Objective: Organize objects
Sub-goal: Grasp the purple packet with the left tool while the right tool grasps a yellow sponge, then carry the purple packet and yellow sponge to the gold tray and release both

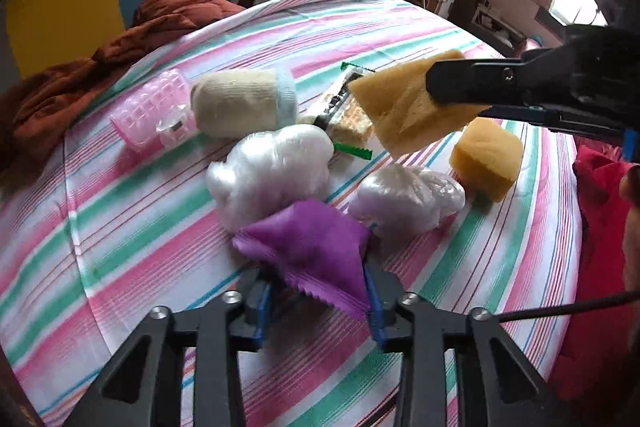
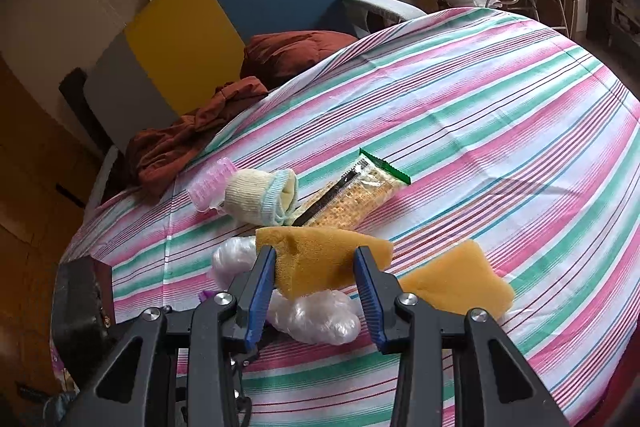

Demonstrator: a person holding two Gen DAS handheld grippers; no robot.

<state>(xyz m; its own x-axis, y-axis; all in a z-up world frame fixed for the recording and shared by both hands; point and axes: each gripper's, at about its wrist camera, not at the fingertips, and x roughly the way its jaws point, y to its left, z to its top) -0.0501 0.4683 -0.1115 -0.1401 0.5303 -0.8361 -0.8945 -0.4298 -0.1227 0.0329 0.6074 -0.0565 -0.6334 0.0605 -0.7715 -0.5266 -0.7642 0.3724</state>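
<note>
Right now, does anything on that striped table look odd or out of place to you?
Nothing looks spilled or broken. The things lie in a loose jumble: the cracker packet is partly tucked under the rolled sock.

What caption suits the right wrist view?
Right gripper holds a yellow sponge above the striped tablecloth.

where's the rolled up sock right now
The rolled sock lies on the striped tablecloth, far left in the left wrist view, between the pink plastic box and the cracker packet.
</note>
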